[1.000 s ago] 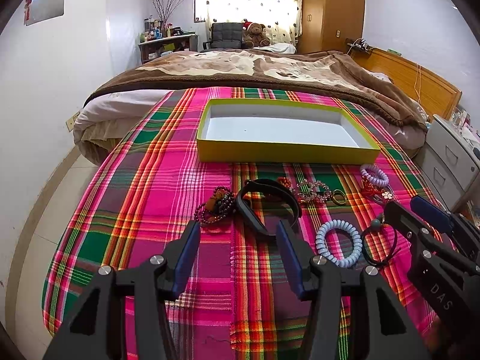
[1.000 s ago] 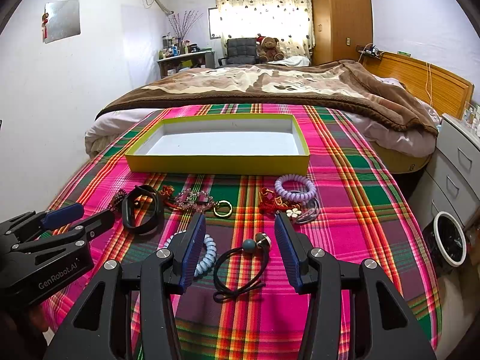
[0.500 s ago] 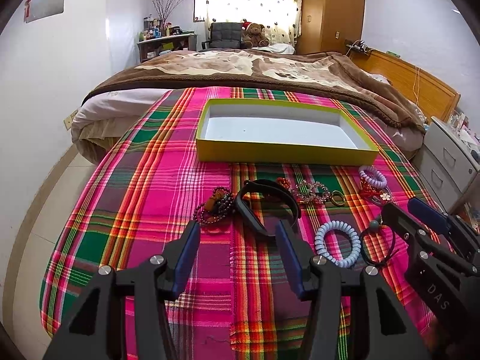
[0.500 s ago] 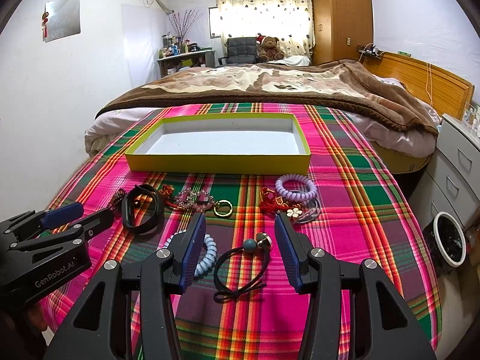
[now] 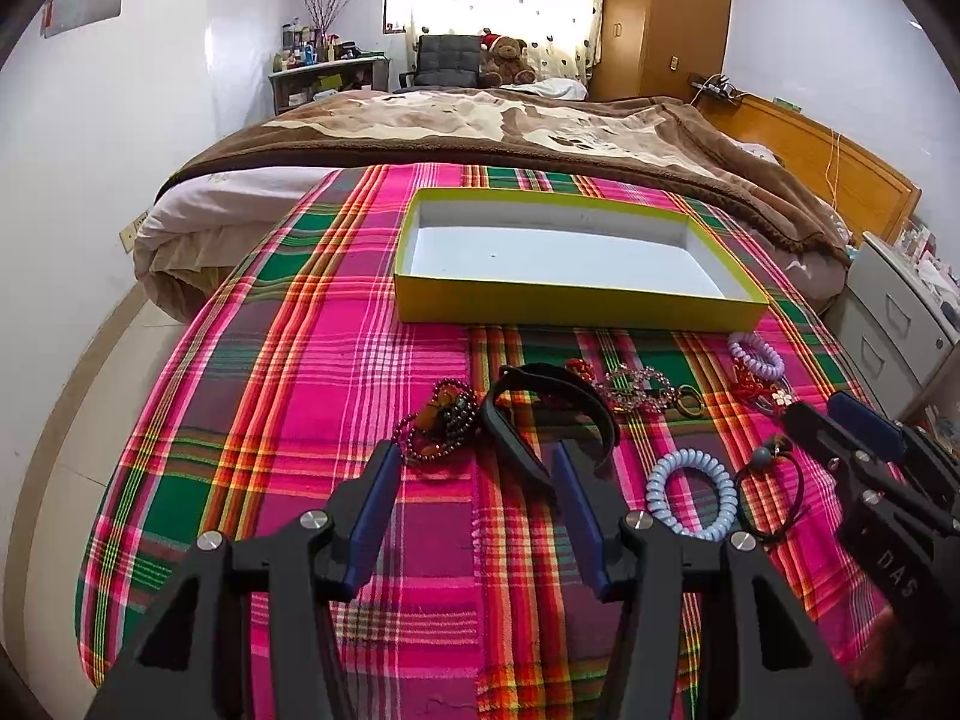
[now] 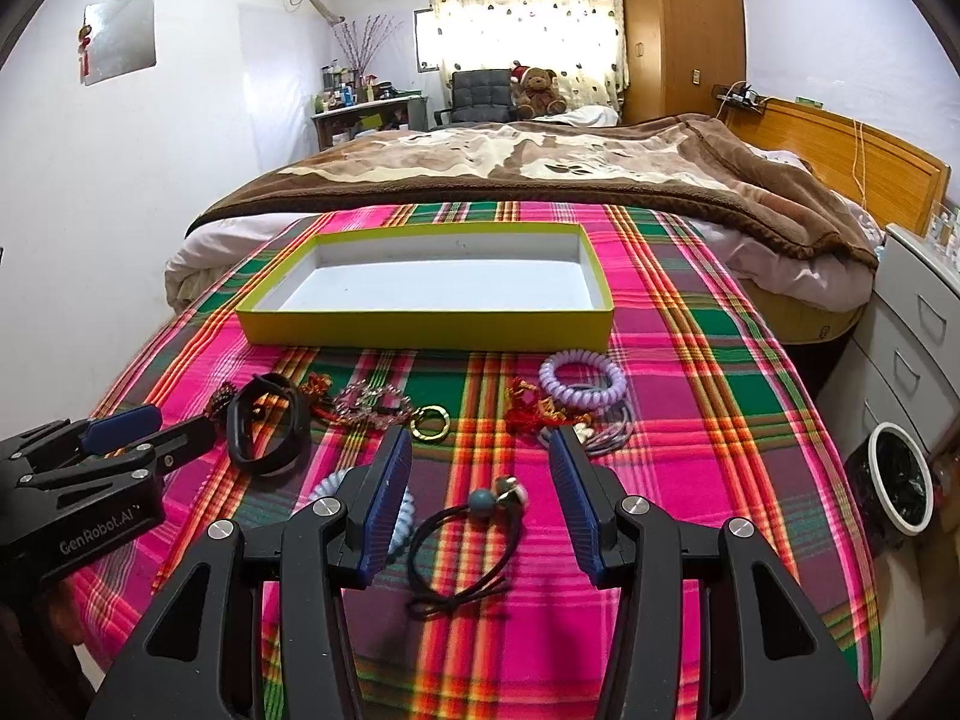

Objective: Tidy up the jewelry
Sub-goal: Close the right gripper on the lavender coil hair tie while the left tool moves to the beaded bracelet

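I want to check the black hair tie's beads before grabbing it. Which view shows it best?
The right wrist view: the hair tie lies whole and close between the open right claw's fingers, beads plain. The left wrist view shows it smaller, near the edge, partly behind the right claw.

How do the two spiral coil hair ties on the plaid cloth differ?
The pale blue coil tie lies alone near the grippers, flat on the cloth; the lilac coil tie sits close to the yellow box, resting on thin grey bands beside a red ornament. The right gripper's left finger partly hides the blue one; the lilac one shows whole. Both are spiral rings, still outside the box.
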{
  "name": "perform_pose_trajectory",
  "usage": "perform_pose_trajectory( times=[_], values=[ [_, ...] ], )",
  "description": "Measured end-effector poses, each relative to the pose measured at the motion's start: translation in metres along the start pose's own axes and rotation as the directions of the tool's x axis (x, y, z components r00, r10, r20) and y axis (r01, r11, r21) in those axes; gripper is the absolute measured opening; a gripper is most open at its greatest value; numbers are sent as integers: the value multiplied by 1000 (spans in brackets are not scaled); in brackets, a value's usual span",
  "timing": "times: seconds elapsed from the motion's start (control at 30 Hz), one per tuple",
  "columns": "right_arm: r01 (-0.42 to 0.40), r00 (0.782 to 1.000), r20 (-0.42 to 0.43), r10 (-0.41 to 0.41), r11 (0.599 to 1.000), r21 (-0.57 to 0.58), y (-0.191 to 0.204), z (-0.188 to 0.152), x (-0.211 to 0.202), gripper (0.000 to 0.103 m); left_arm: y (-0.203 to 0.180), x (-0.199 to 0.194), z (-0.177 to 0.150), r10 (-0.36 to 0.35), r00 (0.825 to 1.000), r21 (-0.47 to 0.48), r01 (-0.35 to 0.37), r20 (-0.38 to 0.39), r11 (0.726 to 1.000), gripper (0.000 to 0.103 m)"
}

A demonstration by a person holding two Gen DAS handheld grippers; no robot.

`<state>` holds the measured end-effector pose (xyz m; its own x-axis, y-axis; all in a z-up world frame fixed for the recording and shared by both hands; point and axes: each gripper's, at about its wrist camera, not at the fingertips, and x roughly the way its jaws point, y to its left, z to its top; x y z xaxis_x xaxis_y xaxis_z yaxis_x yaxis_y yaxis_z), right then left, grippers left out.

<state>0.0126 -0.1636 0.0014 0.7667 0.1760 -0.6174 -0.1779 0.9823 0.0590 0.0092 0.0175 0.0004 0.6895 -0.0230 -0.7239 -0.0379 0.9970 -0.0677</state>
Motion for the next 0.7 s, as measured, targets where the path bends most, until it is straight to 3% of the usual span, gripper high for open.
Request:
perform_pose_trajectory(
  times=[0.1,0.27,0.47,0.7],
  values=[
    [30,999,25,-30,999,19,-22,6,0,49,9,3,4,-16,1000,-13,16,-5,1000,54],
    [65,997,-46,-62,994,87,-65,17,21,55,26,9,9,-22,1000,-49,21,-18,999,54],
    [28,991,-137,-6,987,159,-93,31,56,55,39,16,11,-8,999,-65,6,-31,998,54],
    [-34,974,-216,71,985,170,-97,43,90,55,48,23,11,-12,999,-89,7,-52,996,54]
  ],
)
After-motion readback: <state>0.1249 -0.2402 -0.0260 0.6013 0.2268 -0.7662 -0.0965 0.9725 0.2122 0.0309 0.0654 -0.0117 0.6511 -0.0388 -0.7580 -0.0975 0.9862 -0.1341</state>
